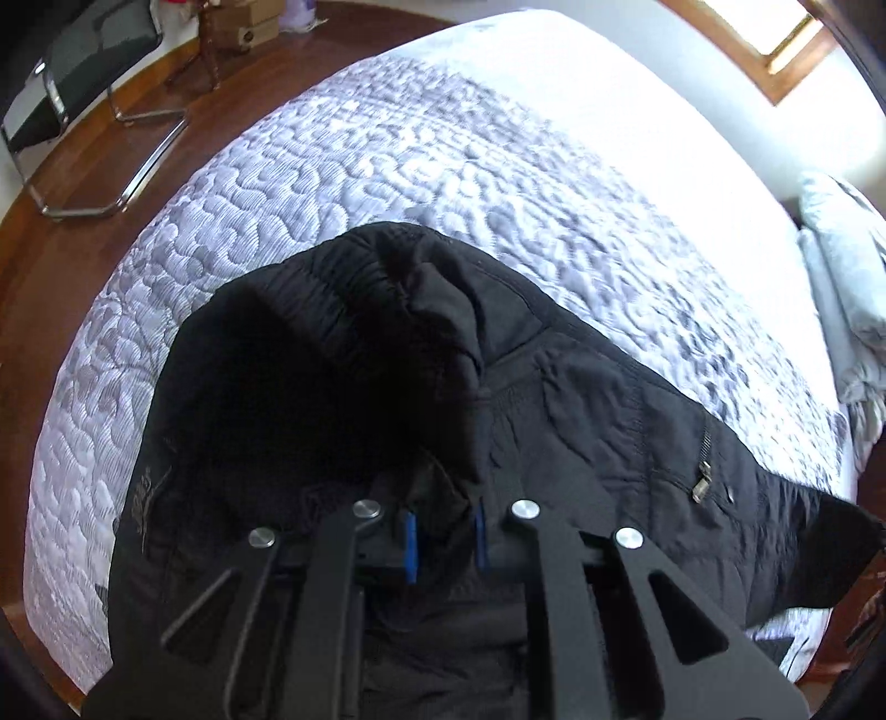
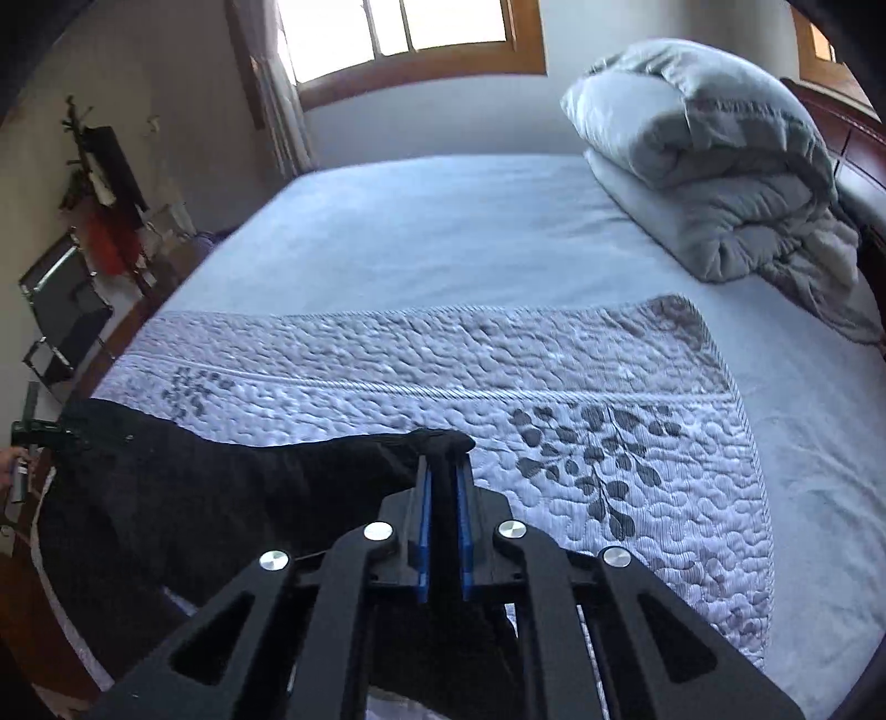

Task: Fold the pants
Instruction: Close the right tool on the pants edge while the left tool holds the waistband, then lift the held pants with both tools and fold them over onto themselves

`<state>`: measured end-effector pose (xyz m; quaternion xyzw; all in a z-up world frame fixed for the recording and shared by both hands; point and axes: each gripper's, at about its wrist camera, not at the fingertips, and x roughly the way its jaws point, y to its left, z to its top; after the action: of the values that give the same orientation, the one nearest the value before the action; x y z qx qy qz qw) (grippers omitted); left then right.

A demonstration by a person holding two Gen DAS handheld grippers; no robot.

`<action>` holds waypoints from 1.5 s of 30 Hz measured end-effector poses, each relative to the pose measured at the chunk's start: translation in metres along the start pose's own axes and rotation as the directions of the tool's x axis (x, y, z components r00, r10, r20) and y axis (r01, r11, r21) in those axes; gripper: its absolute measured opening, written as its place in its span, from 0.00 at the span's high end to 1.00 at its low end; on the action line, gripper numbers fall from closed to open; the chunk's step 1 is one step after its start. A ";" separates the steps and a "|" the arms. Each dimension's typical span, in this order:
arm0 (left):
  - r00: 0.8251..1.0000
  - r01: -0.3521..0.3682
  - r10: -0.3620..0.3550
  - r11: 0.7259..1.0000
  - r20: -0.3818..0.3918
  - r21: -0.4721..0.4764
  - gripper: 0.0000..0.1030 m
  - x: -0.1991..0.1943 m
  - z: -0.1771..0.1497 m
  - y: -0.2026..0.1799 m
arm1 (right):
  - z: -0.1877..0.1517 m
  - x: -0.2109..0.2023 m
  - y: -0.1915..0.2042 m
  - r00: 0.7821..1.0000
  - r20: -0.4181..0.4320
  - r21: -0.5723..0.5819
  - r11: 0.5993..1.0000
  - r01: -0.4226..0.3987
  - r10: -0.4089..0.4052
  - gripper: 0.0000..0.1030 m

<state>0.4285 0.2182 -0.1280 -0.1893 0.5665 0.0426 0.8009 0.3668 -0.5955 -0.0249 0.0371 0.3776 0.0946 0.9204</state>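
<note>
Black pants (image 1: 581, 421) hang from both grippers above the quilted white-and-grey bedspread (image 1: 343, 183). My left gripper (image 1: 446, 526) is shut on a bunched fold of the pants; the elastic waistband and a zip pocket (image 1: 700, 476) show ahead of it. In the right wrist view my right gripper (image 2: 443, 498) is shut on another edge of the pants (image 2: 232, 482), which stretch away to the left, lifted over the bedspread (image 2: 498, 376). The pants' lower part is hidden under the grippers.
A rolled grey duvet (image 2: 720, 166) lies at the head of the bed by the wooden headboard (image 2: 864, 144). A black metal-framed chair (image 1: 83, 83) stands on the wood floor left of the bed. A window (image 2: 398, 27) is behind the bed.
</note>
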 end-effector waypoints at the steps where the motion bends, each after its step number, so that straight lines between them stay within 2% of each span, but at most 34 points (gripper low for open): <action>1: 1.000 0.013 -0.013 1.000 0.007 0.005 0.88 -0.002 -0.003 -0.003 | -0.005 -0.012 0.005 1.000 0.017 -0.013 1.000 -0.009 0.009 0.93; 5: 0.994 0.082 -0.084 0.996 0.065 0.024 0.88 -0.025 -0.023 -0.004 | -0.042 -0.060 0.028 0.998 0.051 -0.071 0.997 -0.030 0.033 0.93; 10: 0.974 0.171 -0.178 0.983 0.138 0.061 0.89 -0.062 -0.056 0.003 | -0.091 -0.091 0.039 0.997 0.066 -0.085 0.996 -0.022 0.028 0.94; 16: 0.954 0.216 -0.234 0.970 0.186 0.112 0.89 -0.098 -0.103 0.026 | -0.146 -0.127 0.022 0.992 0.117 0.056 0.997 -0.053 0.046 0.94; 20: 0.938 0.258 -0.276 0.960 0.207 0.113 0.89 -0.110 -0.131 0.047 | -0.181 -0.150 0.011 0.990 0.135 0.150 0.987 -0.058 0.038 0.95; 28: 0.918 0.311 -0.324 0.946 0.228 0.095 0.88 -0.116 -0.188 0.090 | -0.251 -0.180 -0.005 0.994 0.111 0.304 0.952 -0.036 0.002 0.95; 33: 0.925 0.305 -0.317 0.948 0.212 0.084 0.86 -0.110 -0.218 0.114 | -0.305 -0.180 -0.011 1.000 0.019 0.389 0.921 0.012 -0.021 0.95; 35: 0.925 0.309 -0.316 0.949 0.210 0.068 0.82 -0.109 -0.230 0.121 | -0.325 -0.175 -0.013 1.000 -0.018 0.421 0.907 0.024 -0.018 0.95; 38: 0.928 0.290 -0.293 0.956 0.230 0.046 0.67 -0.112 -0.243 0.132 | -0.350 -0.163 -0.016 0.996 -0.083 0.439 0.897 0.057 -0.023 0.94; 40: 0.938 0.261 -0.256 0.965 0.235 0.009 0.40 -0.114 -0.251 0.140 | -0.363 -0.153 -0.019 0.991 -0.129 0.451 0.888 0.086 -0.031 0.94; 41: 0.941 0.255 -0.244 0.967 0.235 -0.020 0.34 -0.116 -0.256 0.145 | -0.367 -0.151 -0.020 0.990 -0.139 0.453 0.887 0.089 -0.028 0.91; 42: 0.943 0.246 -0.228 0.968 0.241 -0.045 0.25 -0.118 -0.260 0.149 | -0.371 -0.151 -0.021 0.987 -0.151 0.449 0.885 0.119 -0.056 0.85; 43: 0.943 0.243 -0.221 0.968 0.248 -0.060 0.20 -0.121 -0.264 0.152 | -0.372 -0.152 -0.022 0.984 -0.162 0.450 0.882 0.141 -0.075 0.80; 45: 0.940 0.251 -0.221 0.964 0.261 -0.090 0.16 -0.128 -0.272 0.160 | -0.373 -0.160 -0.027 0.982 -0.152 0.469 0.866 0.172 -0.113 0.58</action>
<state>0.0956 0.2889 -0.1285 -0.2976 0.4309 0.0040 0.8519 -0.0029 -0.6553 -0.1843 0.2301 0.4453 -0.0682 0.8626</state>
